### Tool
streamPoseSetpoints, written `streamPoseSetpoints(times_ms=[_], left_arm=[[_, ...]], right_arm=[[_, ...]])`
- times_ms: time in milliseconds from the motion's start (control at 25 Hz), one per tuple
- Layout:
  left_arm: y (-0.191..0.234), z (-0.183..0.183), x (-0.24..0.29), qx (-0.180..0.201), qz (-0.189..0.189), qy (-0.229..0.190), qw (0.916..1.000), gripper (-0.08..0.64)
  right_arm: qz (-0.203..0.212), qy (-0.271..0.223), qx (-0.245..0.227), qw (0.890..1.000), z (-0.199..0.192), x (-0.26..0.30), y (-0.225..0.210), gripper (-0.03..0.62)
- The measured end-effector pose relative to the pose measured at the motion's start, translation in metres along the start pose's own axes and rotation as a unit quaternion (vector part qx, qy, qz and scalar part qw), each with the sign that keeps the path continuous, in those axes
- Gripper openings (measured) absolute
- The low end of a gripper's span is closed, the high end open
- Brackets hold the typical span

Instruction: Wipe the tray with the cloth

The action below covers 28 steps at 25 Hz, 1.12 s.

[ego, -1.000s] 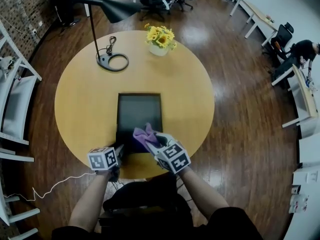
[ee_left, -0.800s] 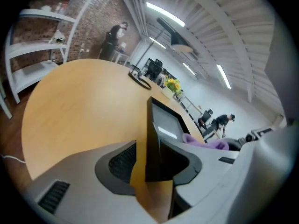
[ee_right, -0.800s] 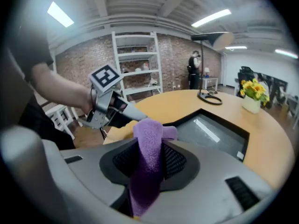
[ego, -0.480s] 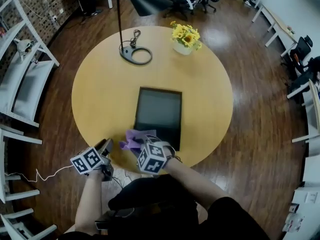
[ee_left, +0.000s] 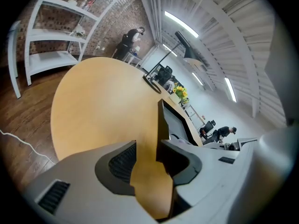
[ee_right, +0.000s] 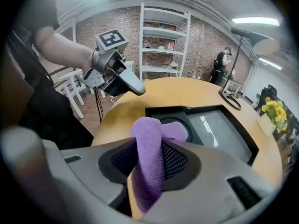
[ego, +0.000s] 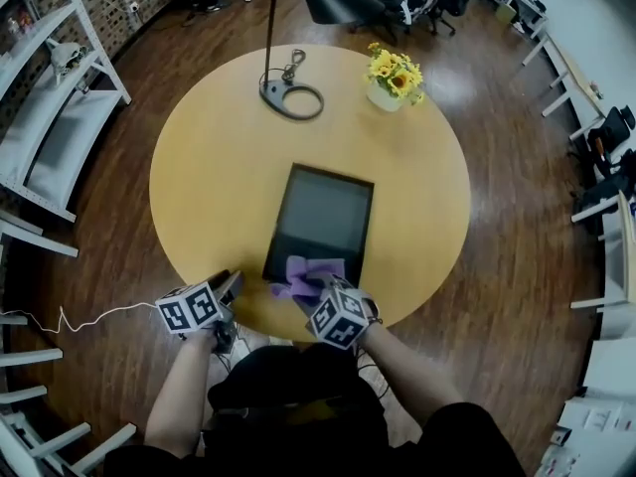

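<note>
Round table (ego: pixel 199 187) | cloth (ego: pixel 310 269) at tray (ego: pixel 323 207) near end | pinched by right hand-held gripper (ego: pixel 316 290), jaws just widening

No legible txt, no labels, no nos.

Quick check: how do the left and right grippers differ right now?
The right gripper is clamped on the purple cloth, its jaws just easing wider; the left gripper is open and empty, its jaws just narrowed slightly. The right gripper is at the near edge of the tray; the left gripper sits off the tray, over the table rim. Both carry marker cubes.
</note>
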State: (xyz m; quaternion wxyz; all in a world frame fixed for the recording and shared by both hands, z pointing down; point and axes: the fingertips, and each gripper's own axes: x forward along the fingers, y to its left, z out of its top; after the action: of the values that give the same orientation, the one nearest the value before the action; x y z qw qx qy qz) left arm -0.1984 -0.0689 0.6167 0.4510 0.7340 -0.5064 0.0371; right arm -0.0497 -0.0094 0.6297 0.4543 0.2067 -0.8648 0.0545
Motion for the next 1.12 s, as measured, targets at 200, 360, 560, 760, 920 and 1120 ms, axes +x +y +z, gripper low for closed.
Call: streamPoseSetpoints(times_ms=[200, 360, 560, 760, 920, 1120], left_arm=[[-0.043, 0.003, 0.037, 0.083, -0.025, 0.032, 0.9957, 0.158], [-0.069, -0.002, 0.071, 0.161, -0.028, 0.071, 0.984, 0.158], [-0.071, -0.015, 0.101, 0.209, -0.012, 0.113, 0.9713, 0.158], [-0.075, -0.016, 0.1, 0.168, -0.016, 0.112, 0.9793, 0.16], [-0.071, -0.019, 0.108, 0.134, -0.009, 0.13, 0.9823, 0.16], [-0.069, -0.019, 0.108, 0.137, -0.014, 0.143, 0.9801, 0.16]], right_arm=[[-0.015, 0.012, 0.019, 1.0, -0.034, -0.023, -0.008, 0.14], [-0.035, 0.015, 0.013, 0.999, -0.046, -0.037, -0.009, 0.134], [-0.022, -0.011, 0.11, 0.994, -0.063, -0.055, -0.023, 0.124], [0.023, -0.073, 0.319, 0.944, -0.076, -0.079, -0.056, 0.121], [0.048, -0.095, 0.381, 0.918, -0.062, -0.084, -0.086, 0.121], [0.038, -0.107, 0.388, 0.915, -0.035, -0.077, -0.124, 0.121]])
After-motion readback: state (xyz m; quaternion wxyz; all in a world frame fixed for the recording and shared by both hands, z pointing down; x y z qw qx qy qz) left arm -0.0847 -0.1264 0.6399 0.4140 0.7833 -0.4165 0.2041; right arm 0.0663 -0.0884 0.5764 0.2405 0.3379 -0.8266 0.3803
